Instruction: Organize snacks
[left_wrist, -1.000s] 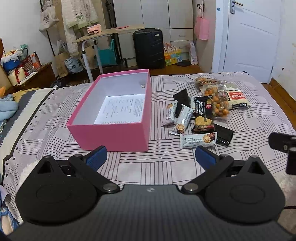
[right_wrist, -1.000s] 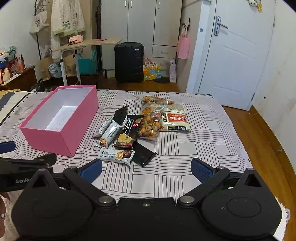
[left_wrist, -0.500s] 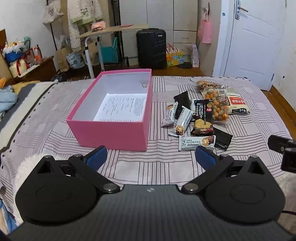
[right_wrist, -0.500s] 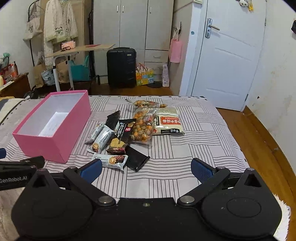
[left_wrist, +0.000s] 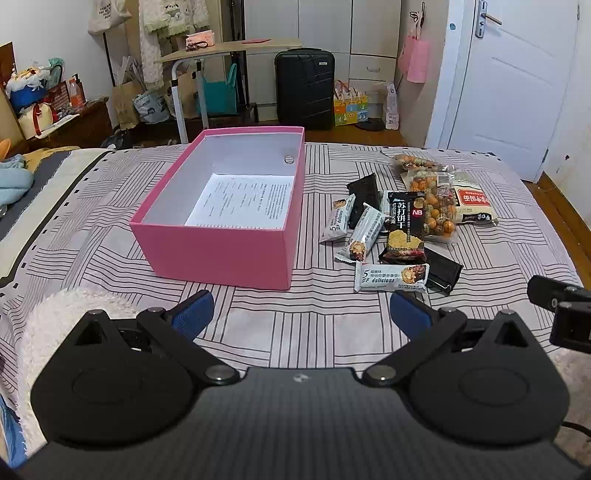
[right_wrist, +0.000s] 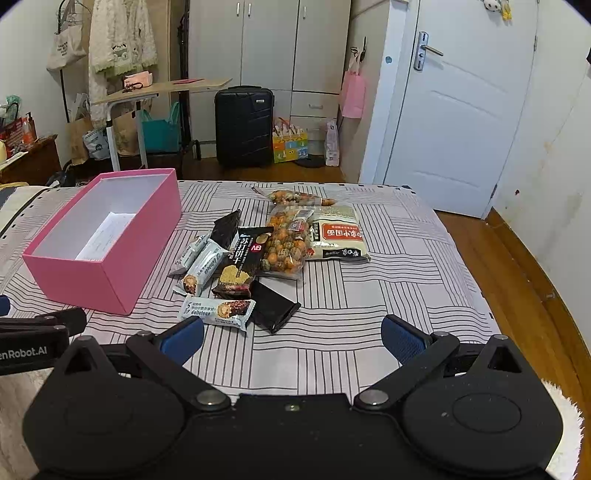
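Note:
An open pink box (left_wrist: 221, 251) (right_wrist: 96, 280) sits on the striped bedspread, with a printed sheet on its floor. Right of it lies a heap of snacks: a white bar wrapper (left_wrist: 391, 277) (right_wrist: 218, 310) nearest me, a black cracker pack (left_wrist: 404, 225) (right_wrist: 242, 262), a flat black packet (left_wrist: 443, 267) (right_wrist: 273, 306), a bag of coated nuts (left_wrist: 437, 214) (right_wrist: 288, 243) and a white noodle bag (left_wrist: 474, 205) (right_wrist: 338, 234). My left gripper (left_wrist: 301, 310) is open and empty, short of the box. My right gripper (right_wrist: 291, 334) is open and empty, short of the snacks.
The bed's right edge drops to a wooden floor (right_wrist: 517, 280). Beyond the bed stand a black suitcase (left_wrist: 304, 90), a folding table (left_wrist: 221, 50) and a white door (right_wrist: 461, 122). A fluffy white sleeve (left_wrist: 55, 321) shows at the lower left.
Both grippers have risen and drawn back a little, so the box and snacks sit lower and farther in view. Both stay open and empty. Nothing on the bed has moved.

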